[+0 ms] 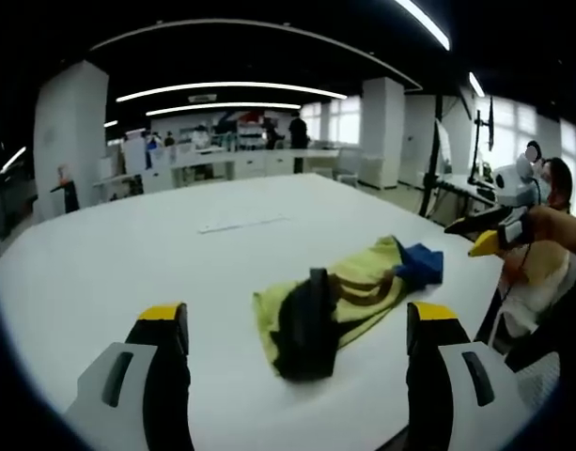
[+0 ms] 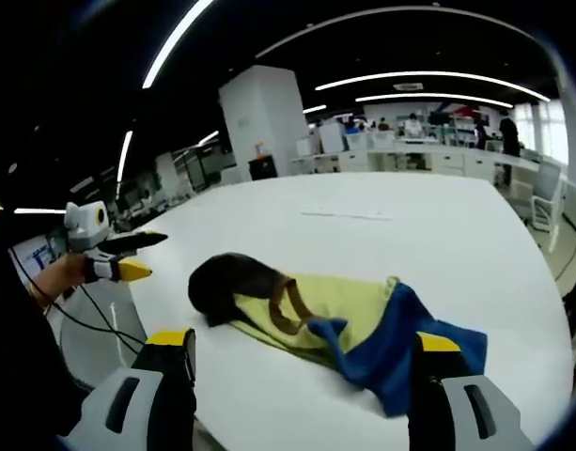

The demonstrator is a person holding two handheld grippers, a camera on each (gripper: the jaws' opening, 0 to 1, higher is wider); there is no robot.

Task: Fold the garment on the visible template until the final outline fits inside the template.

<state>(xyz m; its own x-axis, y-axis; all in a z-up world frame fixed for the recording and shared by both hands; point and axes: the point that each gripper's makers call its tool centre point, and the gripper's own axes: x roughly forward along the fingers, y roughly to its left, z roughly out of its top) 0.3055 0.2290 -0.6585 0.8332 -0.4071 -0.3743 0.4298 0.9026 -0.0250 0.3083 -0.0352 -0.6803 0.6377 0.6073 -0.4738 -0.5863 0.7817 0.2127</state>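
Observation:
A crumpled garment (image 1: 358, 287), yellow with a black part and a blue part, lies bunched on the white table (image 1: 128, 254). My left gripper (image 1: 295, 318) is open and empty, its jaws wide apart on the near side of the black end. In the right gripper view the garment (image 2: 339, 301) has its blue part closest and its black end far left. My right gripper (image 2: 304, 343) is open and holds nothing. Each gripper also appears in the other view, hand-held off the table's edge: the right gripper (image 1: 494, 237) and the left gripper (image 2: 128, 258).
A faint pale strip (image 1: 242, 224) lies flat on the table beyond the garment, the same strip (image 2: 349, 214) seen from the other side. The table edge (image 1: 475, 310) runs close to the person. Desks, pillars and people stand far behind.

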